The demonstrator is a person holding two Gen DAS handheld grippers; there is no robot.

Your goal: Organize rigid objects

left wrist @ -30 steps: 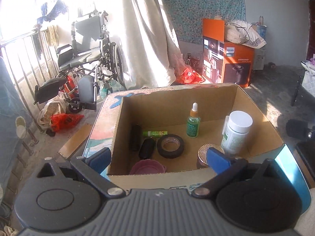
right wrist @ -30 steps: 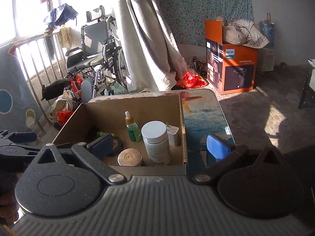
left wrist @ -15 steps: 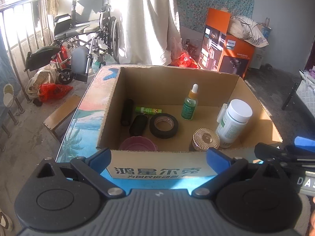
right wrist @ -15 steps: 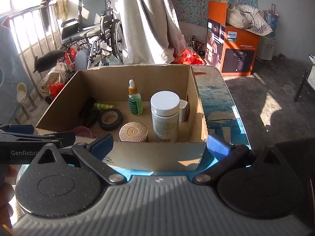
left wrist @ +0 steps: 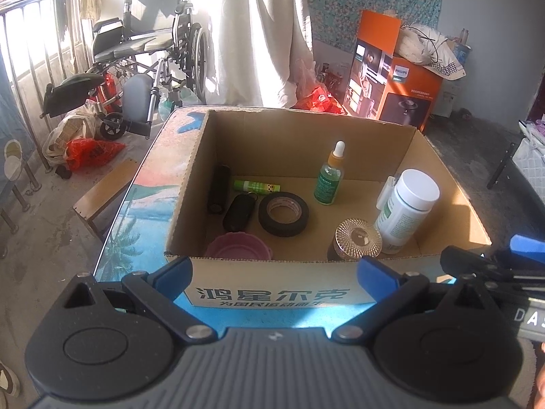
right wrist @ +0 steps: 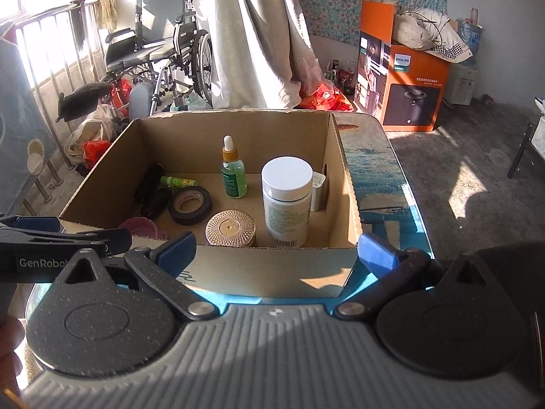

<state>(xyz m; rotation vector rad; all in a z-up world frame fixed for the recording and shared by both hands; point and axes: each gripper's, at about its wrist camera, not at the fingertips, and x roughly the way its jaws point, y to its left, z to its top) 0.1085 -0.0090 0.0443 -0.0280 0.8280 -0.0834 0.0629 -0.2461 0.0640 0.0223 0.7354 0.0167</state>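
An open cardboard box [left wrist: 272, 293] [right wrist: 344, 184] stands on a table with a printed blue top [left wrist: 136, 225] [right wrist: 374, 170]. Inside it are a white pill bottle [left wrist: 405, 211] [right wrist: 286, 201], a green dropper bottle [left wrist: 329, 179] [right wrist: 233, 177], a roll of black tape [left wrist: 283, 214] [right wrist: 189, 205], a gold-lidded jar [left wrist: 357, 240] [right wrist: 231, 227], a pink bowl [left wrist: 238, 246] [right wrist: 143, 226], a green tube [left wrist: 257, 187] [right wrist: 177, 181] and dark cases [left wrist: 238, 212]. My left gripper [left wrist: 275, 274] and right gripper [right wrist: 276, 248] both hang open and empty just short of the box's near wall.
A wheelchair [left wrist: 150, 44] [right wrist: 160, 47], bags and a railing stand at the back left. A pale curtain [left wrist: 259, 34] hangs behind the box. An orange appliance carton [left wrist: 391, 71] [right wrist: 402, 81] sits on the floor at the back right. A wooden stool [left wrist: 102, 191] is left of the table.
Both grippers have drawn back and risen, so the box's near wall with its printed text now shows. Each gripper now shows at the edge of the other's view. The box contents have not moved.
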